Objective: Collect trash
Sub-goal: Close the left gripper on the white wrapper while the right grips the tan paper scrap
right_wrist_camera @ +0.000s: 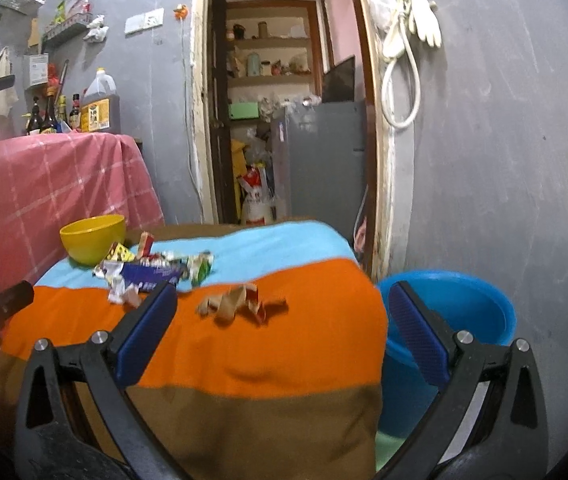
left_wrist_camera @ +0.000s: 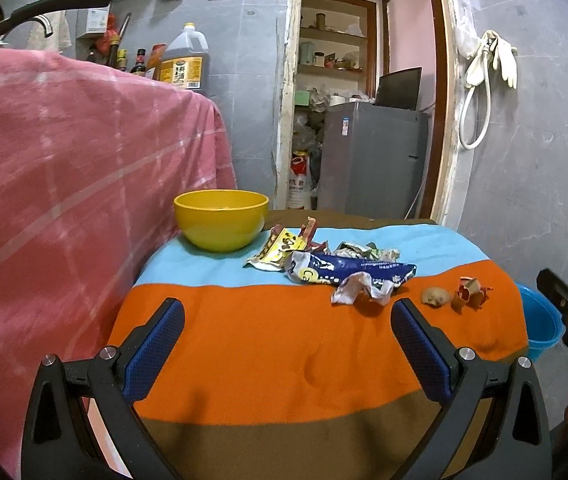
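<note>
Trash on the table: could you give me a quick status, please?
Both tools open, empty: left tool, right tool. Wrappers untouched on striped cloth. Blue tub beside table. Nothing blocking.

We see matt striped cloth over the table, glossy crinkled foil wrappers, a smooth yellow plastic bowl and a shiny blue plastic tub. Our left gripper has textured blue pads (rubbery, perhaps) on matt black plastic.
</note>
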